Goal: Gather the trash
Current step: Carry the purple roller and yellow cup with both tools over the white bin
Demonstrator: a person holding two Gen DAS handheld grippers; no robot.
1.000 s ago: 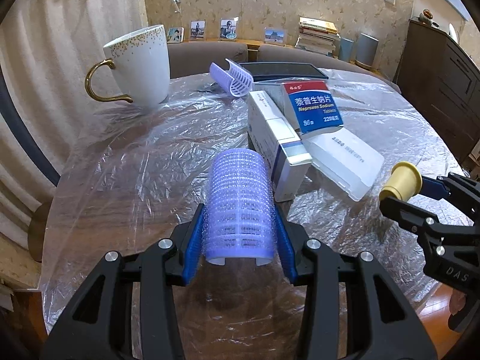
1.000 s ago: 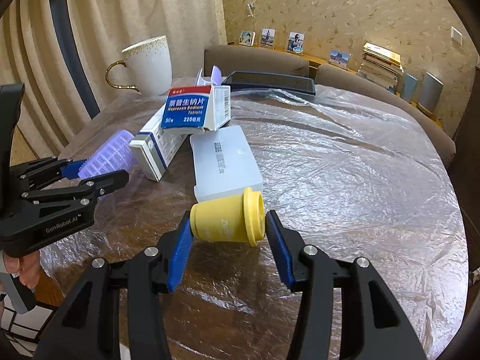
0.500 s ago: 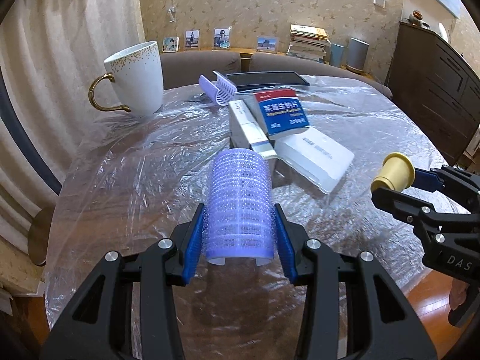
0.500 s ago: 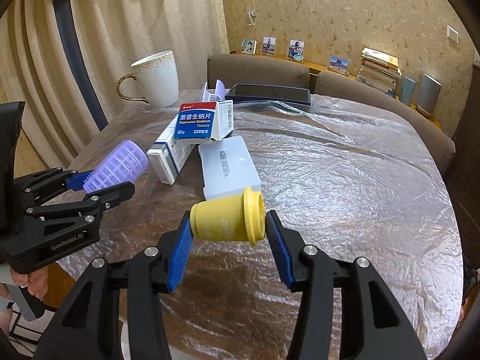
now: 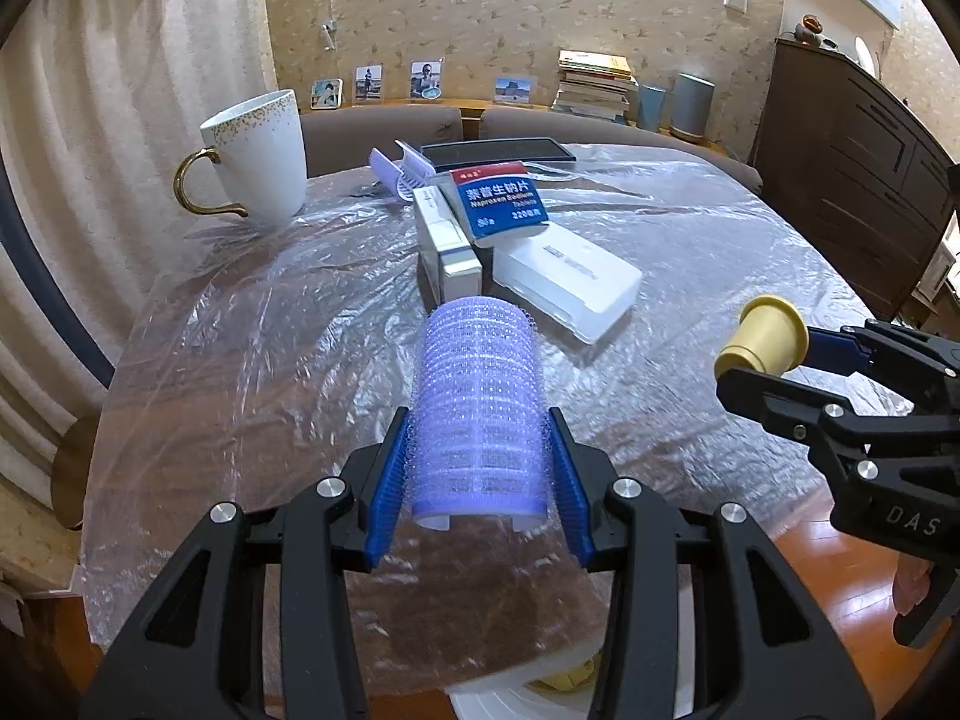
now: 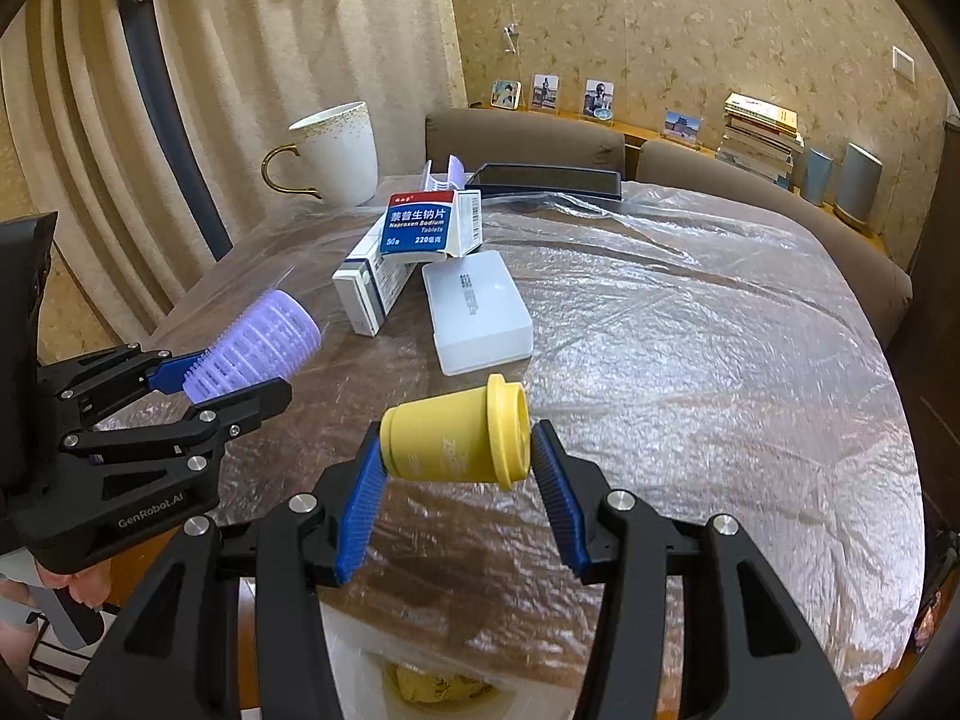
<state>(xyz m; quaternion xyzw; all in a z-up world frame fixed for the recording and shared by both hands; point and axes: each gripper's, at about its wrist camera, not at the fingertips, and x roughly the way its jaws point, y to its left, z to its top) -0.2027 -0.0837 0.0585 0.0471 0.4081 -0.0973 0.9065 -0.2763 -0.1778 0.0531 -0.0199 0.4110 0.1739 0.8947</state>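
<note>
Crumpled yellow trash (image 6: 438, 684) below right gripper (image 6: 459, 471)

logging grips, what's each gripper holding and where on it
Left gripper: purple hair roller, clamped across its sides. Right gripper: yellow capsule cup, pinched base to rim.

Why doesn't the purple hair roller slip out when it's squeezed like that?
The hair roller is covered in tiny bristles, so it probably clings to the ribbed pads of the left hand-held gripper. It looks hollow and meshy, so likely very light. Being a round tube, it would probably roll if set down on the smooth plastic sheet.
</note>
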